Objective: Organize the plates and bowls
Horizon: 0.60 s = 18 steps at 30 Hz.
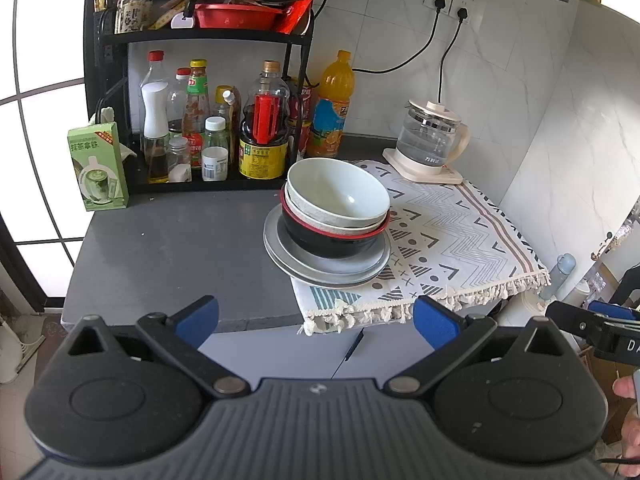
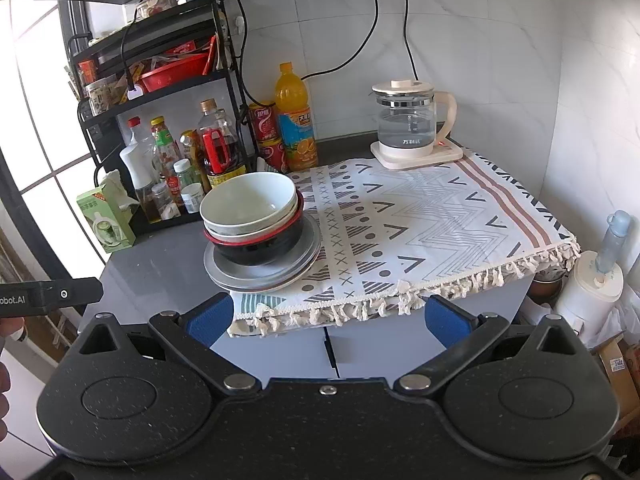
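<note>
A stack of dishes stands on the counter, half on the patterned cloth. At the bottom lie grey plates. On them sits a black bowl with a red rim, then a speckled bowl, then a pale green bowl on top. My left gripper is open and empty, held back in front of the counter edge. My right gripper is open and empty, also short of the counter edge. Part of the other gripper shows in each view.
A black rack with sauce bottles stands at the back left. An orange juice bottle, a glass kettle on its base and a green box stand nearby. Bare grey counter lies left of the stack.
</note>
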Each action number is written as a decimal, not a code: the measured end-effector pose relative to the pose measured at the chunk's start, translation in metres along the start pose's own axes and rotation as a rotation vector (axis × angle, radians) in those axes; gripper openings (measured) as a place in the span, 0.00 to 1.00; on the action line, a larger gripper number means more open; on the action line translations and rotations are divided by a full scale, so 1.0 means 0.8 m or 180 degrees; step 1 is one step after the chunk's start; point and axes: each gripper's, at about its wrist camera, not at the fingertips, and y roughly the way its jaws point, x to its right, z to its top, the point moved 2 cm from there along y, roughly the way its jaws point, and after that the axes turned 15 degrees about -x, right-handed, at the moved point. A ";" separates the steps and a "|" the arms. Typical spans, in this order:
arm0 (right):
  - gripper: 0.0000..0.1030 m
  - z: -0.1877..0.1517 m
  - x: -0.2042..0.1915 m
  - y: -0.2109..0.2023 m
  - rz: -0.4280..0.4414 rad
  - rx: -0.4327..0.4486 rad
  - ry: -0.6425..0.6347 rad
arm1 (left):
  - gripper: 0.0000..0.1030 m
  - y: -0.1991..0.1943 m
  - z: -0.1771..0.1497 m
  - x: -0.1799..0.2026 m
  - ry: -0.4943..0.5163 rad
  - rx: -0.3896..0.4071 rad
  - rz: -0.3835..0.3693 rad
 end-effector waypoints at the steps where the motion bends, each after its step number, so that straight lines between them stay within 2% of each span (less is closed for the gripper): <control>1: 1.00 0.000 0.000 0.000 0.0002 0.0000 -0.0004 | 0.99 0.000 0.000 0.001 0.0002 0.0003 -0.0001; 18: 1.00 0.000 -0.003 0.001 0.0009 -0.0012 -0.0041 | 0.99 -0.002 -0.003 -0.002 -0.0056 -0.0008 0.0023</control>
